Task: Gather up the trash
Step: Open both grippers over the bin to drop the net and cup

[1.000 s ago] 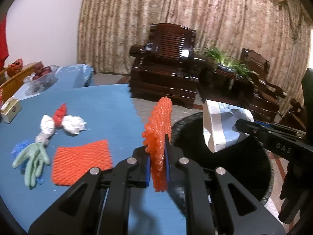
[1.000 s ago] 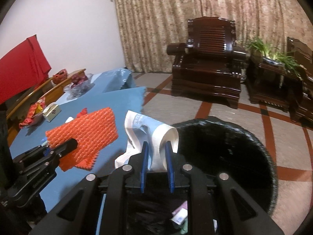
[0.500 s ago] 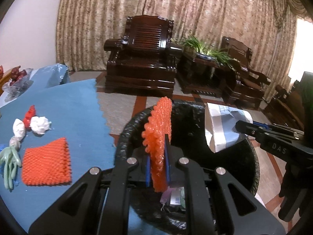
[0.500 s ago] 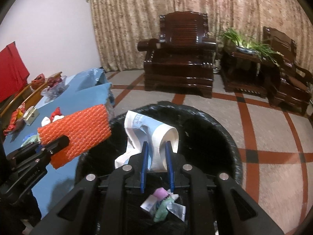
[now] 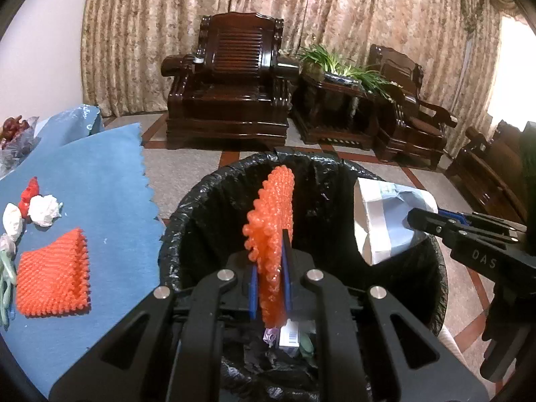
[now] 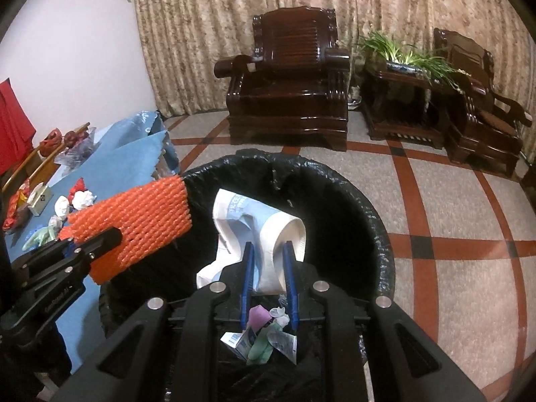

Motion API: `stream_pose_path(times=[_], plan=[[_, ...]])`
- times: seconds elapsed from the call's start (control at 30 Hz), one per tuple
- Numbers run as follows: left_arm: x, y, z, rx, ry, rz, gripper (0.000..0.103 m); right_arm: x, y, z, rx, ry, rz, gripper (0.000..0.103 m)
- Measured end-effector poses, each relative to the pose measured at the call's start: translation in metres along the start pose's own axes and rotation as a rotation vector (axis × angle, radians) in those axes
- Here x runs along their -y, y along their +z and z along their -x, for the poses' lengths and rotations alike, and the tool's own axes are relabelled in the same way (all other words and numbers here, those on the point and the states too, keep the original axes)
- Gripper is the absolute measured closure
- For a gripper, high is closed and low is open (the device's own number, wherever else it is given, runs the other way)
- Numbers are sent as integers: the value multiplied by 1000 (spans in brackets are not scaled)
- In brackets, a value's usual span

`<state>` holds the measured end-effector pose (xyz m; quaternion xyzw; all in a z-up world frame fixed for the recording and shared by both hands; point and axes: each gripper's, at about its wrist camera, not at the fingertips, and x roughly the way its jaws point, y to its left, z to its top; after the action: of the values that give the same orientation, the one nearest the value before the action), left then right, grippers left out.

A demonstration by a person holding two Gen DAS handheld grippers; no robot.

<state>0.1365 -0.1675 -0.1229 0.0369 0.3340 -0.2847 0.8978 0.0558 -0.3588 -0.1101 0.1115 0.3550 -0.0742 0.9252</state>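
My left gripper (image 5: 269,268) is shut on an orange foam net (image 5: 271,227) and holds it upright over the black-lined trash bin (image 5: 207,194). My right gripper (image 6: 268,268) is shut on a white and blue paper bag (image 6: 244,224) over the same bin (image 6: 368,211). The foam net (image 6: 134,221) and the left gripper (image 6: 100,244) show at the left of the right wrist view. The paper bag (image 5: 385,217) and the right gripper (image 5: 415,219) show at the right of the left wrist view. Trash (image 6: 264,335) lies at the bin's bottom.
On the blue tablecloth (image 5: 100,174) to the left lie a second orange foam net (image 5: 53,284), crumpled white tissues (image 5: 43,209), a red scrap (image 5: 28,191) and a green glove (image 5: 5,274). Dark wooden armchairs (image 5: 231,83) and a plant stand (image 5: 335,100) stand beyond the bin.
Both grippers have moved from above the table to over the bin, each still holding its item. The bin's inside and its trash have come into view.
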Motion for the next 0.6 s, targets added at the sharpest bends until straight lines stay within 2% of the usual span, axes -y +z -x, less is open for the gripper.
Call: stream_pose_path(times=[0.07, 0.13, 0.27, 0.33, 0.37, 0.47, 0.53, 0.6], plan=[[-1, 1, -1, -2, -2, -4, 89, 0, -1, -1, -8, -7, 4, 81], [0, 2, -1, -2, -4, -2, 71, 0, -1, -2, -10, -14, 5, 80], [-2, 5, 0, 8, -3, -2, 55, 1, -1, -1, -6, -27, 6, 57], [-5, 7, 1, 16, 1, 3, 50, 1, 0, 0, -2, -29, 6, 51], [-7, 8, 2, 19, 3, 5, 49, 1, 0, 1, 2, -32, 5, 41], [-18, 8, 10, 39, 18, 8, 36, 0, 2, 5, 32, -50, 5, 16], [-25, 7, 15, 51, 31, 13, 22, -3, 5, 7, 47, -49, 10, 5], [-36, 6, 22, 66, 53, 25, 17, -7, 8, 9, 64, -25, 8, 6]])
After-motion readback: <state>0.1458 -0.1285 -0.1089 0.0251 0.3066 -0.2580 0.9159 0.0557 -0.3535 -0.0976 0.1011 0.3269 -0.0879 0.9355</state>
